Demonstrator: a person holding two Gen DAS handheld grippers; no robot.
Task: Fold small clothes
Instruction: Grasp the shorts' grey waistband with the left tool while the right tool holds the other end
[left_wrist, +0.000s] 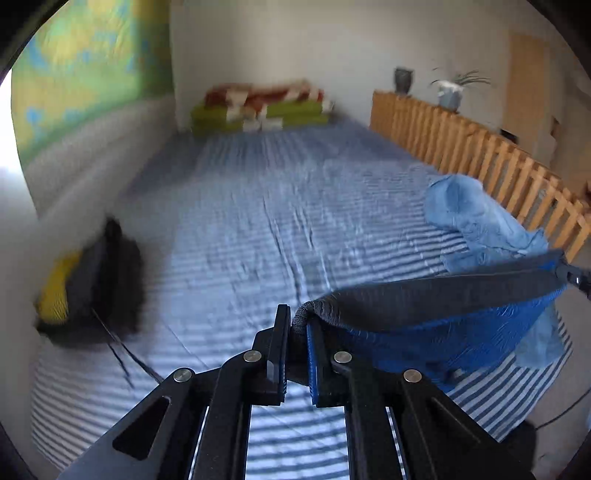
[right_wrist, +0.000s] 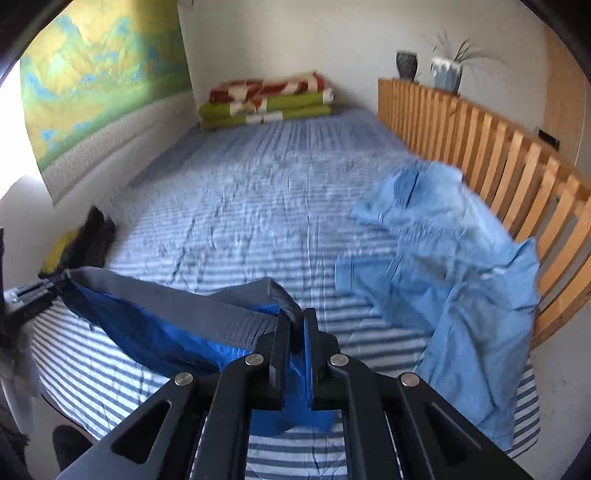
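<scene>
A dark blue pair of small shorts with a grey elastic waistband hangs stretched above the striped bed. My left gripper is shut on one end of the waistband, the bunched elastic pinched between its pads. The right gripper holds the far end at the right edge of the left wrist view. In the right wrist view, my right gripper is shut on its end of the waistband, and the blue shorts sag between it and the left gripper.
A crumpled light blue garment lies on the striped sheet beside the wooden slatted railing. A black and yellow bundle sits at the left wall. Folded green and red blankets are stacked at the far end.
</scene>
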